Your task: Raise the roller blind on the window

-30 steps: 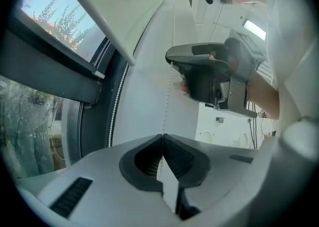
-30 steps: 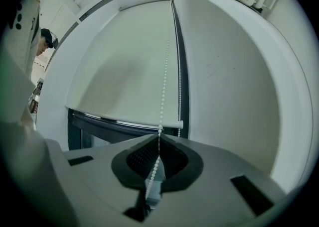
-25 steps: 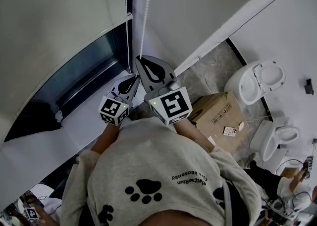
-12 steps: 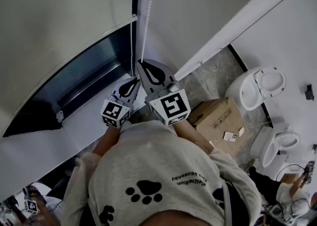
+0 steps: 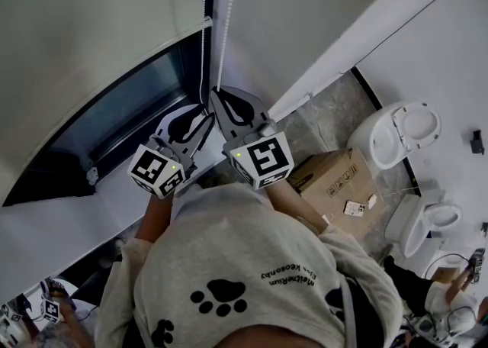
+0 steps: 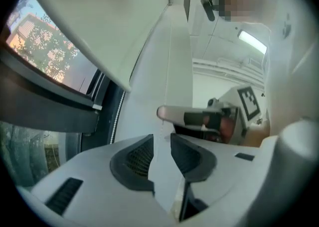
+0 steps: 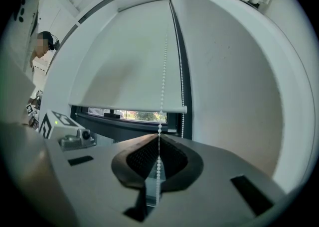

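Note:
The off-white roller blind (image 5: pixel 76 26) (image 7: pixel 129 61) covers the upper window; its bottom bar hangs above a strip of bare glass (image 5: pixel 130 110). Two strands of white bead chain (image 5: pixel 226 3) (image 7: pixel 163 86) run down beside it. My right gripper (image 5: pixel 217 95) (image 7: pixel 158 139) is shut on one strand, which passes between its pads. My left gripper (image 5: pixel 204 114) (image 6: pixel 161 139) sits just left of it with its jaws open, having just been opening; a faint strand shows beyond the gap and the pads do not press on it. The right gripper (image 6: pixel 209 119) shows ahead in the left gripper view.
A white wall (image 5: pixel 305 18) stands right of the window and a white sill (image 5: pixel 61 224) below it. On the floor at the right are a cardboard box (image 5: pixel 335 178) and two white toilets (image 5: pixel 396 129) (image 5: pixel 423 217). Another person crouches at the bottom right.
My left gripper has opened off the chain and risen beside the right gripper; its marker cube has shifted left in the head view. The right gripper has stayed shut on its strand.

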`<move>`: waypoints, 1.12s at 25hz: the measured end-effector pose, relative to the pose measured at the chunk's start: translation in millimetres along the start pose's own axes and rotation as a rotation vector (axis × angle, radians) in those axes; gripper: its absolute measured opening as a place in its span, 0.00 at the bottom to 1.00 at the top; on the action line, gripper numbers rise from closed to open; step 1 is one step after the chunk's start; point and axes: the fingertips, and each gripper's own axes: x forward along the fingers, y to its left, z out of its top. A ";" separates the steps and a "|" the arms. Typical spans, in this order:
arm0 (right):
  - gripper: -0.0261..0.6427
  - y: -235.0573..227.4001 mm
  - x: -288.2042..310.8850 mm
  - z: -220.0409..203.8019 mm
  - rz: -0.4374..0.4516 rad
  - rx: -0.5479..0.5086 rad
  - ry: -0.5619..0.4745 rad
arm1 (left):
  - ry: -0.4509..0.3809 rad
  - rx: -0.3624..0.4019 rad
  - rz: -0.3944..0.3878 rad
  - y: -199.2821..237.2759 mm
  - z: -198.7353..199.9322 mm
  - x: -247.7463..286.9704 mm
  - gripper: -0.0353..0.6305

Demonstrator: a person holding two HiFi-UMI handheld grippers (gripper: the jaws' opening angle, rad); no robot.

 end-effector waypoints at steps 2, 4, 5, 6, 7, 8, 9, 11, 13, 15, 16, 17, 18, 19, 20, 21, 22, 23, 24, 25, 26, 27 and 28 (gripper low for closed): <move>0.06 -0.4 -1.2 -0.1 -0.002 0.002 -0.001 | -0.017 -0.001 -0.026 -2.1 23.6 -1.6 0.21; 0.06 -0.4 -2.4 -0.5 -0.003 0.004 -0.001 | -0.013 0.032 -0.043 -6.0 45.6 -0.5 0.21; 0.06 -0.1 -2.7 -0.4 -0.003 0.004 -0.002 | -0.007 0.054 -0.047 -8.1 56.2 1.0 0.21; 0.06 0.2 -2.6 -0.1 -0.002 0.005 -0.001 | -0.002 0.073 -0.050 -10.0 66.8 3.3 0.21; 0.06 0.4 -2.3 0.1 -0.001 0.005 -0.001 | 0.000 0.084 -0.055 -11.5 77.0 6.0 0.21; 0.06 0.6 -2.3 0.0 0.000 0.005 -0.001 | 0.000 0.090 -0.062 -13.0 86.3 9.1 0.21; 0.06 0.8 -2.9 -0.7 0.001 0.006 -0.002 | -0.001 0.096 -0.070 -14.8 94.1 12.3 0.20; 0.06 1.5 -4.9 -2.7 0.002 0.007 -0.003 | 0.002 0.118 -0.076 -18.6 106.0 17.9 0.20; 0.06 2.7 -5.5 -2.6 0.003 0.006 -0.006 | 0.002 0.142 -0.080 -21.0 117.4 22.6 0.20; 0.06 4.3 -4.6 -0.9 0.008 0.004 -0.010 | -0.015 0.150 -0.089 -21.2 129.4 26.7 0.20; 0.06 4.7 -4.4 -0.7 0.011 0.003 -0.010 | -0.025 0.152 -0.093 -20.9 134.6 28.8 0.20; 0.06 4.8 -4.4 -1.1 0.012 0.002 -0.009 | -0.032 0.156 -0.096 -20.6 139.2 30.9 0.20; 0.06 4.6 -4.4 -1.7 0.014 0.001 -0.007 | -0.036 0.159 -0.100 -20.5 143.3 33.1 0.20; 0.06 4.5 -4.3 -2.2 0.014 -0.001 -0.005 | -0.038 0.164 -0.105 -20.8 147.4 35.2 0.20; 0.06 4.7 -4.2 -2.4 0.015 -0.002 -0.005 | -0.040 0.172 -0.110 -21.6 151.5 37.0 0.20; 0.06 5.2 -4.0 -2.3 0.015 -0.004 -0.005 | -0.043 0.184 -0.115 -23.0 155.6 38.4 0.18; 0.06 6.0 -3.8 -2.1 0.016 -0.004 -0.005 | -0.043 0.200 -0.119 -24.6 159.3 39.3 0.15; 0.06 6.9 -3.6 -1.8 0.016 -0.005 -0.006 | -0.040 0.214 -0.121 -26.0 161.9 39.9 0.09; 0.06 7.7 -3.5 -1.4 0.016 -0.005 -0.006 | -0.032 0.224 -0.124 -27.0 163.3 40.3 0.08; 0.06 8.1 -3.5 -1.1 0.015 -0.005 -0.007 | -0.025 0.226 -0.128 -27.8 163.7 40.4 0.07; 0.06 8.0 -3.8 -0.9 0.013 -0.006 -0.007 | -0.021 0.220 -0.133 -28.3 163.8 39.9 0.07; 0.06 7.4 -4.0 -0.8 0.011 -0.008 -0.007 | -0.022 0.207 -0.139 -28.3 163.8 39.2 0.07; 0.06 6.3 -4.1 -0.6 0.007 -0.011 -0.007 | -0.026 0.192 -0.143 -27.7 163.9 38.5 0.07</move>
